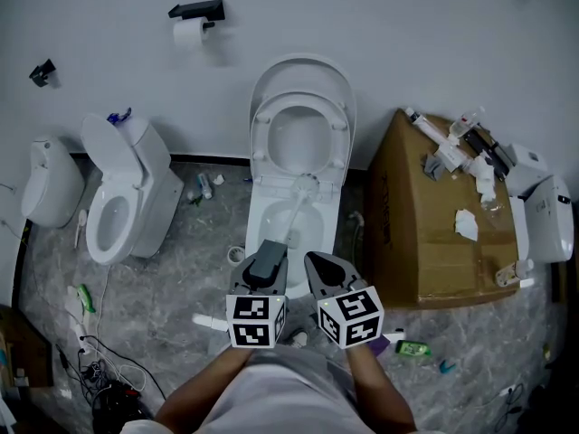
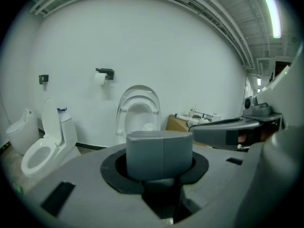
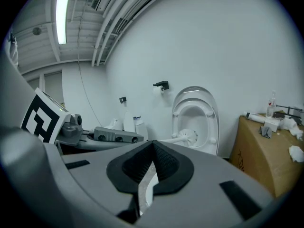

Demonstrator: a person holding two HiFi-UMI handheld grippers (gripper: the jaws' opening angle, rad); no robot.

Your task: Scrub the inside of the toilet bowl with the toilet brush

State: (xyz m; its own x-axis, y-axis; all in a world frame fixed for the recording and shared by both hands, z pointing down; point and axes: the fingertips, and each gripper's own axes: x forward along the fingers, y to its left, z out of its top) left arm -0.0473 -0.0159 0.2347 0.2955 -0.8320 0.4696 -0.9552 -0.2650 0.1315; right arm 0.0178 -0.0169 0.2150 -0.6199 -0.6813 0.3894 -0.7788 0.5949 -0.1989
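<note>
Head view, left gripper [image 1: 269, 260] clamping toilet brush [image 1: 305, 186] in bowl [image 1: 257, 217], box [image 1: 425, 233] print illegible

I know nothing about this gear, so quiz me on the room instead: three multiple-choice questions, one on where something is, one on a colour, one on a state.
1. Where is the head of the brush?
A. on the floor
B. at the bowl of the middle toilet
C. hung on the wall

2. What colour is the box beside that toilet?
A. brown
B. blue
C. green

3. The lid of the middle toilet is:
A. shut
B. raised
C. taken off and lying on the floor

Answers:
1 B: the head view shows the brush's white head at the back of the open bowl.
2 A: the box is plain brown cardboard.
3 B: the lid stands up behind the bowl, with the seat raised too.
</note>
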